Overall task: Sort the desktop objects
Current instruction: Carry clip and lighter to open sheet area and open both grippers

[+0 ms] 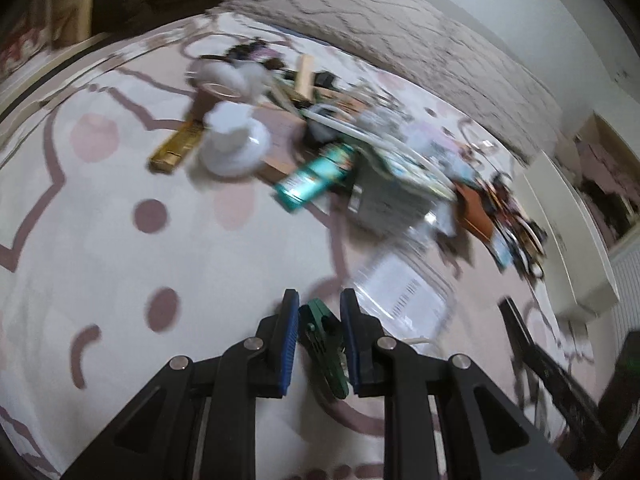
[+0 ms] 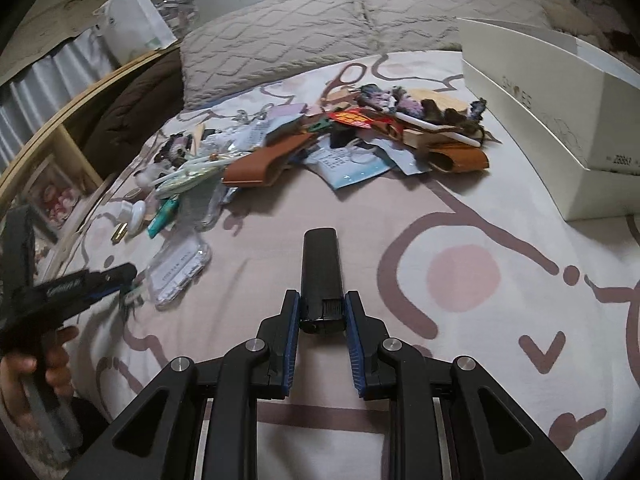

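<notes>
**Both grippers clenched on small items above the patterned bedspread**

The left gripper [image 1: 319, 312] is closed on a small green clip-like object [image 1: 322, 350], which sits pinched between its blue pads; the left wrist view is blurred, so what the object is exactly cannot be told. The right gripper [image 2: 322, 308] grasps the near end of a black lighter [image 2: 321, 280], whose body juts forward past the fingertips.

Both hang over a pale bedspread [image 2: 460, 208] printed with mauve outlines and pink dots. The heap of mixed objects [image 2: 320, 136] lies toward the far edge of the bedspread, just in front of the quilted pillows [image 2: 320, 24]. Within it show a tan leather case [image 2: 260, 166], a teal box [image 1: 316, 178], a white knob-shaped piece [image 1: 234, 146] and a gold bar-shaped item [image 1: 176, 148]. A clear card sleeve [image 2: 180, 268] lies apart from the heap, nearer the grippers.

A long white box [image 2: 540, 120] rests along the bedspread's right edge. A hand [image 2: 52, 360] at the lower left of the right wrist view holds the left gripper's handle.
</notes>
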A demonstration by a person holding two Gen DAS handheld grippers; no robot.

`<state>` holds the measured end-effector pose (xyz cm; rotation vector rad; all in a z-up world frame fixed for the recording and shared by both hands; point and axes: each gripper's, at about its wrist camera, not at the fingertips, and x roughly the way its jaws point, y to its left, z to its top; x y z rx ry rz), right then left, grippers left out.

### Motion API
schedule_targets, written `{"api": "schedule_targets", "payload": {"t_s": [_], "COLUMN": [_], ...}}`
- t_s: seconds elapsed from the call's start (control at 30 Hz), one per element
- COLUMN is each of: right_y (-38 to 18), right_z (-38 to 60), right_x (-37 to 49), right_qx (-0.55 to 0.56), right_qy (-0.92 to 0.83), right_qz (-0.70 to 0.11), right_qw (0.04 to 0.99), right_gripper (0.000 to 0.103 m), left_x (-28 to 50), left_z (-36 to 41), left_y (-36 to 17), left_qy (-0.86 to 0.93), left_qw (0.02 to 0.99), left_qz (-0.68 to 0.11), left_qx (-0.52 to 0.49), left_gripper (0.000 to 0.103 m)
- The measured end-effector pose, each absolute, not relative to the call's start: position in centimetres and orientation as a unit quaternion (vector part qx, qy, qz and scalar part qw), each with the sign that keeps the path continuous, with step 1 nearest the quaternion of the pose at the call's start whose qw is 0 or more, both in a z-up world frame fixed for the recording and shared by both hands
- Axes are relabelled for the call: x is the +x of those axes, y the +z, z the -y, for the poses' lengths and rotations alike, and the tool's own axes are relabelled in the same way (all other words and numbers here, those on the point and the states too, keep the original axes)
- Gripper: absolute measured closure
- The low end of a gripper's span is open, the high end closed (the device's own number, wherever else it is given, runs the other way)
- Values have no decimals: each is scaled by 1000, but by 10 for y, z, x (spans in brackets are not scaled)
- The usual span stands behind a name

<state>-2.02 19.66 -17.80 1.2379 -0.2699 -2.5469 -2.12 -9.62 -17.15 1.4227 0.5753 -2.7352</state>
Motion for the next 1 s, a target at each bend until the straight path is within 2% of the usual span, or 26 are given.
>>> {"api": "schedule_targets", "payload": {"t_s": [0.5,0.73,1.0], "right_y": [-180,-181,-178], "right_z": [-205,-204,-211], "right_x": [-23,-24,-30], "right_qx": [452,483,516], "right_qy": [-878,-856,-828], "right_qz": [78,31,14], "right_qw": [139,180,219], "right_gripper": [80,80,80], "left_x": [4,-7,-30], "left_z": [16,-7,-34], "left_y": [-179,-178,-177], "left_qy": [-868,-861,-849], "left_qw": [-131,-164,-204], "left_qz": [-92,-56,4], "left_qx": [469,478,488], "left_gripper": [82,82,82]}}
